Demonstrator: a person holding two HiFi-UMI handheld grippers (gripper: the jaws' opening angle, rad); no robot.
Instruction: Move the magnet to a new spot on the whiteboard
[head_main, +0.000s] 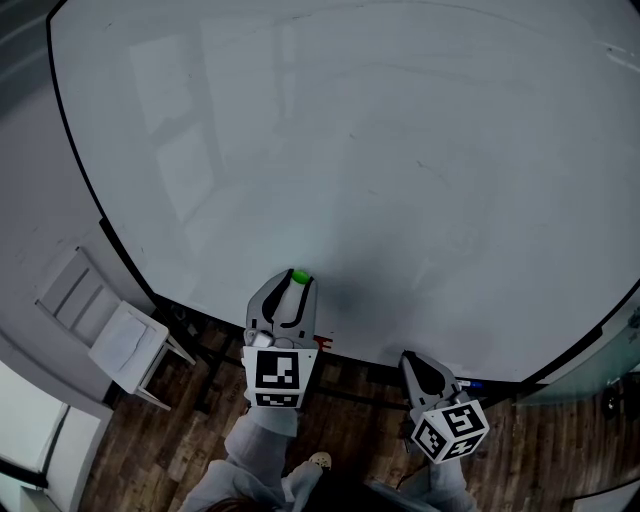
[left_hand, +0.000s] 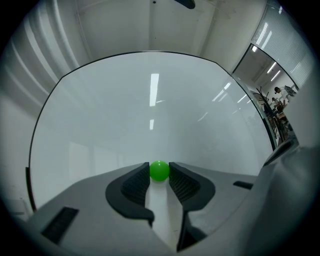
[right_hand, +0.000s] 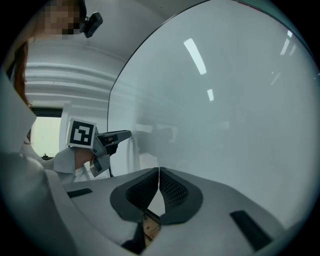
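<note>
Gripping the magnet (left_hand: 159, 170) low on the whiteboard (head_main: 380, 150), relocation pending.
Item, left: left gripper (head_main: 297, 282), grey body, ribbed black pads pinched on either side of the magnet, a small glossy green ball seated against the board. Board: smooth, glossy white, dark-edged, reflecting ceiling lights, otherwise bare. Item, right: right gripper (right_hand: 159, 171), jaws pressed together on nothing, held low near the board's bottom edge. Handling advice: probably best to keep the pinch centred on the ball's widest part and pull straight off the face rather than drag. Carry it to bare board well apart from this spot, seat it, then release. A round, slick surface may squirt from the pads if squeezed off-centre.
</note>
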